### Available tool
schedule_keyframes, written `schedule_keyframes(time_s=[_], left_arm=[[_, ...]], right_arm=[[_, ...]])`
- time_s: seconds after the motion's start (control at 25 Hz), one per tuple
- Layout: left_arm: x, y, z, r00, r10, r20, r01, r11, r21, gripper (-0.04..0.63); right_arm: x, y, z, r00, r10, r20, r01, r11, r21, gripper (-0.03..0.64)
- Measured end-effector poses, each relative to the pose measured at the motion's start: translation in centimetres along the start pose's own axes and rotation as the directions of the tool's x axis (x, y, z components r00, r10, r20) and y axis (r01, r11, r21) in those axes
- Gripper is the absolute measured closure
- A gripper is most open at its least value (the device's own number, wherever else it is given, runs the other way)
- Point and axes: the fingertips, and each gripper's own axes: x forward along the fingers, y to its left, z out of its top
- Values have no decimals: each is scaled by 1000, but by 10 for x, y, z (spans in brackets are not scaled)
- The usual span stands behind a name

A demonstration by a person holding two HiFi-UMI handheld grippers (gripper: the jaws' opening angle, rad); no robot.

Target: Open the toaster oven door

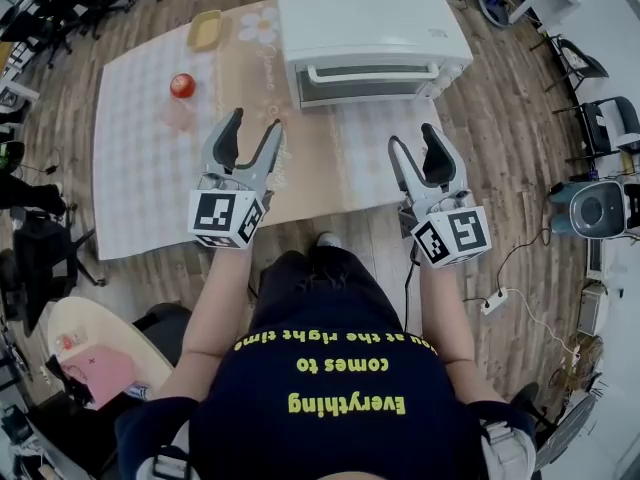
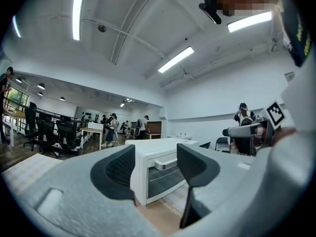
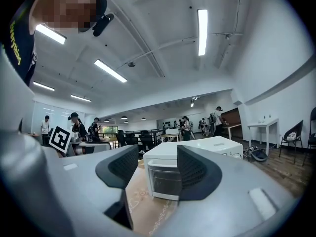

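I hold my left gripper [image 1: 255, 126] over the near part of the counter [image 1: 135, 203]. Its jaws are spread with nothing between them. My right gripper [image 1: 416, 140] hangs level with it on the other side, near the counter's front edge. Its jaws are spread as well and hold nothing. The two grippers are well apart and neither touches anything on the counter.

The white toaster oven [image 1: 372, 28] stands at the far side of the counter, ahead of me and a little toward my right gripper. Its front faces me. Its glass door [image 1: 362, 86] is shut, standing upright and flush with the body. The pale handle [image 1: 352, 72] runs as a bar across the top of the door. In both gripper views the oven shows through the gap between the jaws, but it lies beyond them, with bare patterned cloth [image 1: 375, 158] in between.

Far off to my left on the counter sits a red round thing [image 1: 182, 85]. Past it, by the far edge, lies a small yellow dish [image 1: 205, 30].
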Motion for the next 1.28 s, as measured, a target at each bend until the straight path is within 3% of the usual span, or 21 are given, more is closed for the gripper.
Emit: schedule_keyframes(time_s=[0.24, 0.8, 1.28], left_arm=[[31, 8, -8, 999, -25, -28, 25, 1000, 2, 334], [101, 51, -11, 993, -111, -41, 111, 994, 0, 334], [118, 54, -12, 997, -64, -48, 64, 998, -15, 334]], right_arm=[[27, -13, -6, 1000, -6, -7, 7, 1000, 25, 376], [79, -38, -2, 992, -125, 1, 125, 992, 13, 376], [93, -65, -8, 992, -127, -10, 127, 992, 22, 380]])
